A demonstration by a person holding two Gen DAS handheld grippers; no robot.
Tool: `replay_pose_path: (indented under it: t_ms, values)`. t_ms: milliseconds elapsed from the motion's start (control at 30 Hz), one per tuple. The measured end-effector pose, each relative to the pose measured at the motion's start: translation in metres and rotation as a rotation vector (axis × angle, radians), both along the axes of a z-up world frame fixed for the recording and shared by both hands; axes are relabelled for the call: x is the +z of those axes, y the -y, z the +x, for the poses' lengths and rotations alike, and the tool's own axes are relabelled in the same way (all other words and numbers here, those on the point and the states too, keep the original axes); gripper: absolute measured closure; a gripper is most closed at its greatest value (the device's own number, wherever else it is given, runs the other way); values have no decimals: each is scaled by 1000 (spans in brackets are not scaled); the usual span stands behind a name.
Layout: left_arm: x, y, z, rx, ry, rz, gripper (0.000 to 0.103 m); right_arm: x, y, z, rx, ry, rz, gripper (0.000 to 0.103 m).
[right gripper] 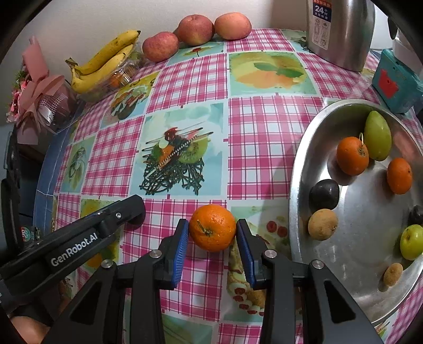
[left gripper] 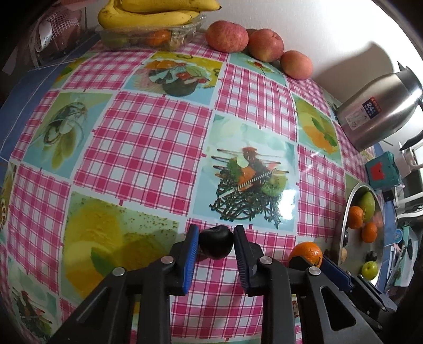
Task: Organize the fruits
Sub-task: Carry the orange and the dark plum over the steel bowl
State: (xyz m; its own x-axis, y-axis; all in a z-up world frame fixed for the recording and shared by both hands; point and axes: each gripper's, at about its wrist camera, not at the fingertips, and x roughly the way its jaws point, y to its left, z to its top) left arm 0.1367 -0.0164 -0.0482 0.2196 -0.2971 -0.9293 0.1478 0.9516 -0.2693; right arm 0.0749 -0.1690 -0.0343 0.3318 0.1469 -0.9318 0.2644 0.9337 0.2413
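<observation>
The left gripper (left gripper: 216, 244) pinched a dark plum (left gripper: 215, 243) near the table's front edge, and the right gripper (right gripper: 212, 234) clamped an orange (right gripper: 212, 228) beside the steel tray (right gripper: 298, 169). Both round fruits sat at the pad tips, so a tilt could roll either free.

the bananas (left gripper: 148, 13) and the steel kettle (right gripper: 341, 31) are cut by the top edge, and the kettle label text is too small to read.
</observation>
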Motion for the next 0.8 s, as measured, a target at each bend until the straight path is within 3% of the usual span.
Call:
replay_pose_path:
  t_ms: [800]
  values:
    - [55,22,-19,-27,131,-45,74,47,23,-25,-37,82,-47,65]
